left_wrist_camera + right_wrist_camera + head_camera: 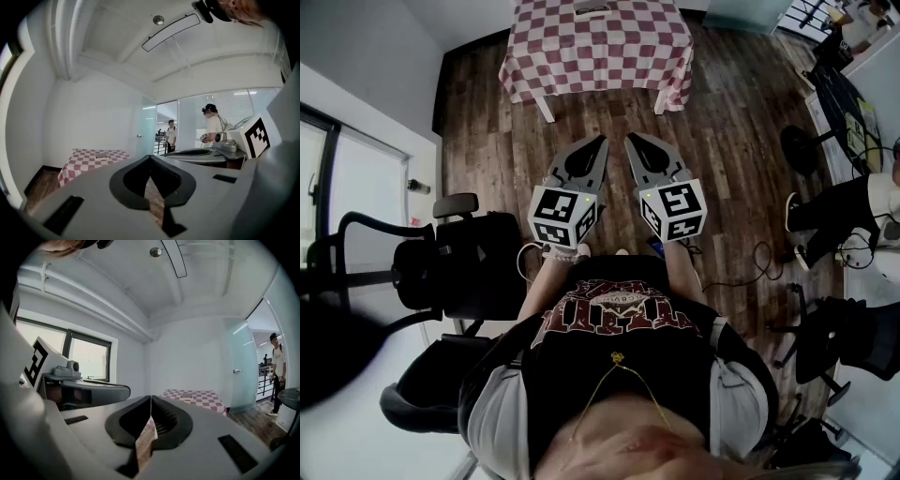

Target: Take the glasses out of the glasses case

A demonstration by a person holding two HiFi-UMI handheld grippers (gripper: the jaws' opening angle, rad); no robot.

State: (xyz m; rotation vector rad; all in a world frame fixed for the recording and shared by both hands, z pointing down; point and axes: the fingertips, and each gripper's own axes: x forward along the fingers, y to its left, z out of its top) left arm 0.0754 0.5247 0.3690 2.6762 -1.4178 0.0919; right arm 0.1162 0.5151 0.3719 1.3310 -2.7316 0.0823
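Observation:
A table with a red-and-white checked cloth stands a few steps ahead of me on the wood floor. A small grey object lies at its far edge; I cannot tell whether it is the glasses case. The same table shows far off in the left gripper view, and the table appears again in the right gripper view. My left gripper and right gripper are held side by side in front of my chest, well short of the table. Both are shut on nothing, jaw tips touching.
Black office chairs crowd my left side. A seated person and cables on the floor are at my right. Two people stand near a glass partition, and a glass door lies beyond the table.

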